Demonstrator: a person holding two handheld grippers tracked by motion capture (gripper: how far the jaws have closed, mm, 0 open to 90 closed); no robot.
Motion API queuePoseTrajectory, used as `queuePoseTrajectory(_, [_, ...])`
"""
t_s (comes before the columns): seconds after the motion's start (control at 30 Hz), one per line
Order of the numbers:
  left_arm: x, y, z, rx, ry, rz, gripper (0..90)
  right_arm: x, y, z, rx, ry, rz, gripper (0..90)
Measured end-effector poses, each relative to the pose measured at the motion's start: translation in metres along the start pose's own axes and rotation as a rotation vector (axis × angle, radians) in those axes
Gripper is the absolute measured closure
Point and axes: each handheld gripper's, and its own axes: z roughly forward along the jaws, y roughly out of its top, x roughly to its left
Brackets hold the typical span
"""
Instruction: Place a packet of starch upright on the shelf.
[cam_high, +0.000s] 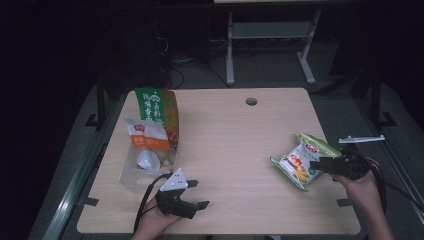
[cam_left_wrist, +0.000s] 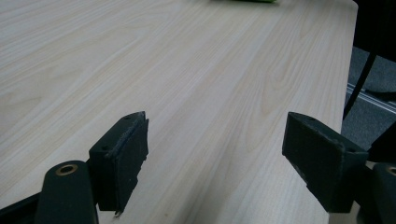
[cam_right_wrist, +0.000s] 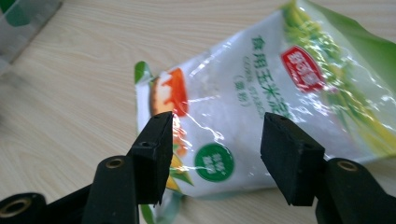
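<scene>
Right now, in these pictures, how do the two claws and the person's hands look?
Both claws are black. The left claw carries a pale grey three-cornered plate and trails a black cable. The right claw has a thin grey plate and dark cables too. Each jaw ends in a blocky black pad with a brass-ringed hole behind it. Both hands are bare, with no sleeve showing.
</scene>
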Motion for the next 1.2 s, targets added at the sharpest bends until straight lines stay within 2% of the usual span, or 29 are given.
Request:
queuePoseTrajectory(0.27, [0.000,0.000,0.000,-0.001,0.000,-0.003,22.1,-0.014,-0.009,-0.003,0.015,-0.045,0.037,42.2])
queuePoseTrajectory(0.5, [0.000,0.000,0.001,0.001,0.001,-0.003,22.1,-0.027,-0.018,0.005,0.020,-0.083,0.088,39.5])
queuePoseTrajectory(0.73, [-0.001,0.000,0.004,0.006,-0.007,-0.007,22.1,-0.037,-0.017,0.005,0.001,-0.087,0.156,38.7])
queuePoseTrajectory(0.83, [-0.001,0.000,0.004,0.005,-0.007,-0.005,22.1,-0.041,-0.017,0.006,0.003,-0.101,0.202,38.8])
queuePoseTrajectory(1.0, [0.001,0.000,0.004,0.005,-0.007,-0.006,22.0,-0.042,-0.019,0.010,0.014,-0.101,0.207,37.3])
queuePoseTrajectory(1.13, [-0.001,0.001,0.005,0.001,-0.009,-0.011,22.1,-0.042,-0.018,0.013,0.012,-0.103,0.228,37.7])
queuePoseTrajectory(1.2, [-0.001,0.001,0.004,0.006,-0.008,-0.005,22.1,-0.042,-0.017,0.015,0.017,-0.094,0.258,39.6])
